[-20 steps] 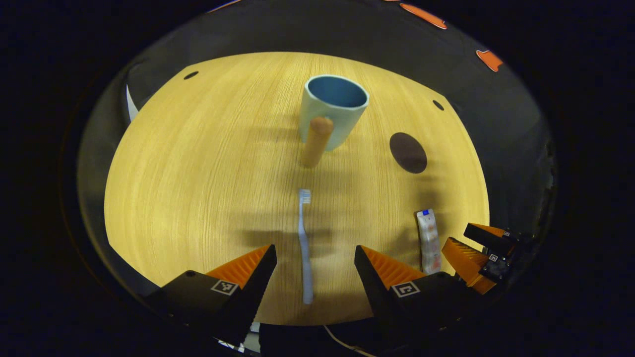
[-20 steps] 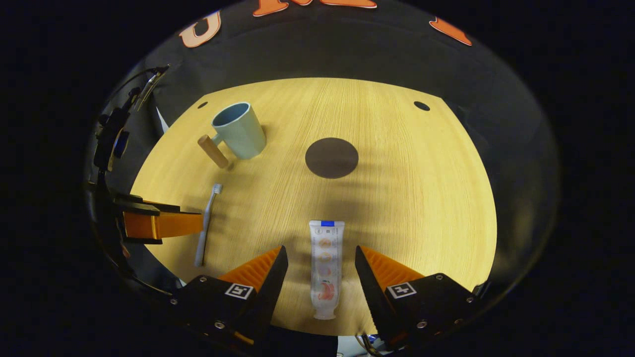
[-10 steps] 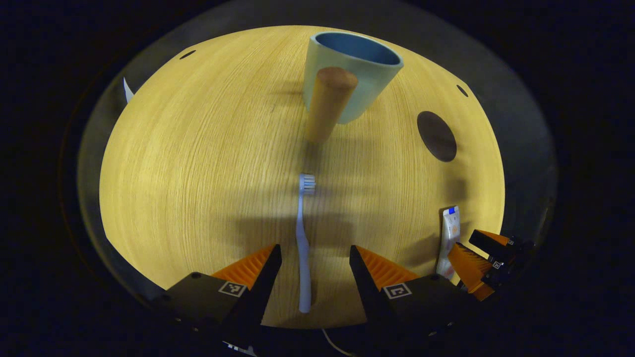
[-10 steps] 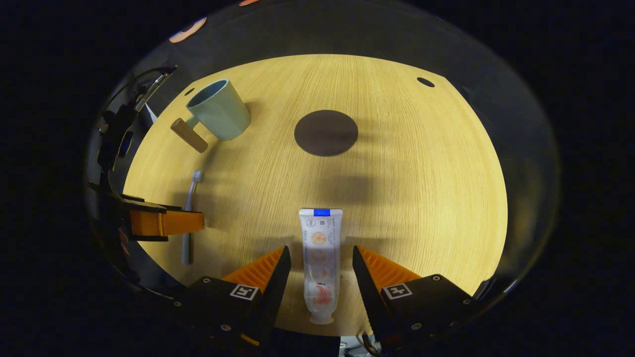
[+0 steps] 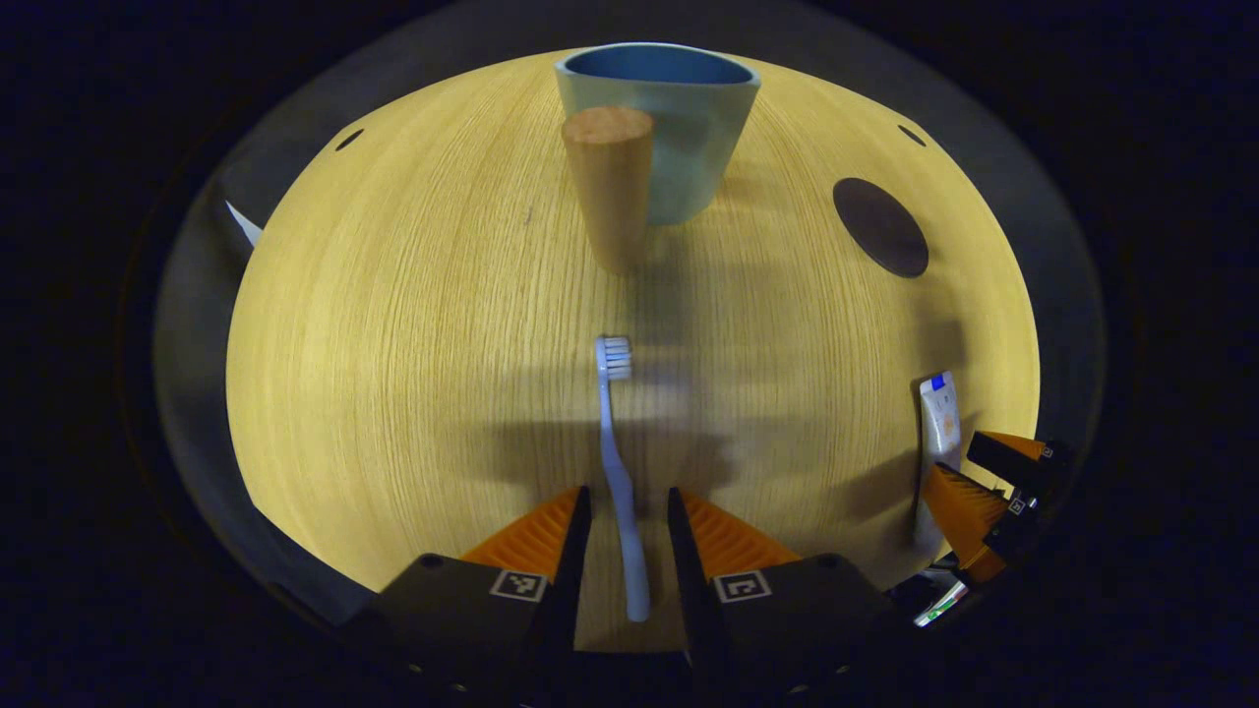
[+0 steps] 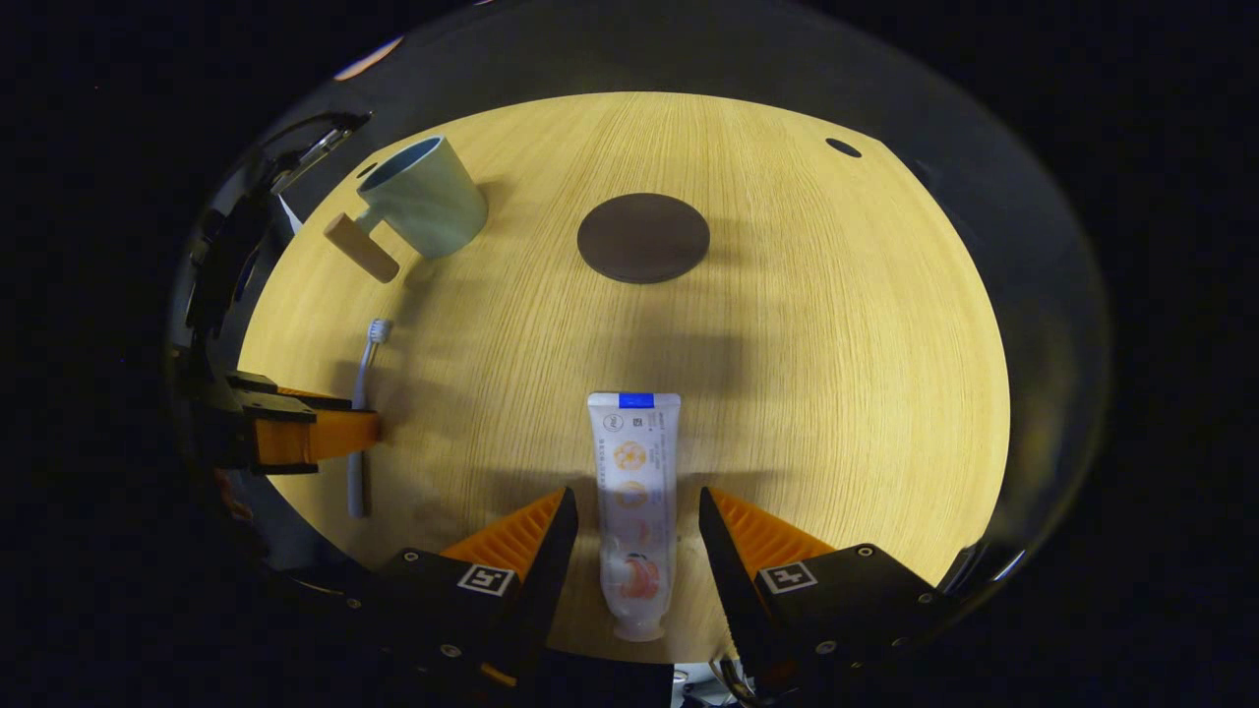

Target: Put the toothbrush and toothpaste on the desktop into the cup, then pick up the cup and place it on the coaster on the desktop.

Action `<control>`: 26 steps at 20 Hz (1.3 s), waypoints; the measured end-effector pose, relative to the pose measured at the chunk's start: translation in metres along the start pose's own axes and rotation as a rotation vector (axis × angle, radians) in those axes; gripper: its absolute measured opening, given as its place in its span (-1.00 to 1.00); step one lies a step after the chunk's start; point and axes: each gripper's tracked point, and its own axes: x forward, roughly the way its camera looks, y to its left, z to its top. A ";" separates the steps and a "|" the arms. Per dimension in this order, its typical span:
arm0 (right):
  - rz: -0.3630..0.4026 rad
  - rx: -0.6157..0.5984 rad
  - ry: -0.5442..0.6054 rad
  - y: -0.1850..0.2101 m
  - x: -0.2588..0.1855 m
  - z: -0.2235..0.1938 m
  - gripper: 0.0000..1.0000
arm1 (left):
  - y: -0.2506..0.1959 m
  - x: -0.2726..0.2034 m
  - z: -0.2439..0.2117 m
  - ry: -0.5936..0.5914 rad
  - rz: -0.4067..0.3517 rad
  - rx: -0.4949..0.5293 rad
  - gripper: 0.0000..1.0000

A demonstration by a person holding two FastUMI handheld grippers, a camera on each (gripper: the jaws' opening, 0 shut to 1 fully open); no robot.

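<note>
A light-blue toothbrush (image 5: 620, 472) lies flat on the wooden table (image 5: 393, 374), bristles toward the cup. My left gripper (image 5: 627, 497) straddles its handle, open, with the fingers narrowed and a small gap on each side. The pale-blue cup (image 5: 679, 128) with a wooden handle (image 5: 610, 187) stands upright beyond it. The white toothpaste tube (image 6: 634, 482) lies between the fingers of my right gripper (image 6: 636, 506), which is open and close beside it. The dark round coaster (image 6: 642, 237) lies farther ahead. The right gripper view also shows the cup (image 6: 428, 197), toothbrush (image 6: 362, 374) and left gripper (image 6: 325, 438).
Small dark holes (image 6: 844, 147) mark the table's far corners. A white scrap (image 5: 241, 221) sticks out at the table's left edge. The near table edge runs just under both grippers. Bare wood lies between the cup, coaster and tube.
My left gripper has moved forward and down over the toothbrush handle and its fingers have narrowed around it. My right gripper has dropped slightly along the toothpaste tube.
</note>
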 end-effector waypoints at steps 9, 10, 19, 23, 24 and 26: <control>-0.016 0.021 0.004 -0.004 0.005 -0.011 0.34 | -0.004 -0.004 0.001 -0.052 -0.012 0.051 -0.84; -0.010 0.033 0.007 -0.001 0.006 -0.012 0.24 | -0.005 -0.005 0.002 -0.063 -0.022 0.059 -0.84; -0.017 0.029 0.012 0.001 0.011 -0.010 0.00 | 0.011 -0.021 0.000 -0.130 -0.078 0.035 -0.94; 0.002 0.043 0.008 0.003 0.010 -0.009 -0.19 | 0.011 -0.050 0.008 -0.199 -0.099 0.050 -0.94; 0.016 0.055 -0.001 0.005 0.010 -0.008 -0.31 | 0.012 -0.061 0.014 -0.222 -0.108 0.053 -0.95; 0.030 0.067 -0.012 0.004 0.008 -0.007 -0.51 | 0.011 -0.080 0.029 -0.270 -0.125 0.056 -0.94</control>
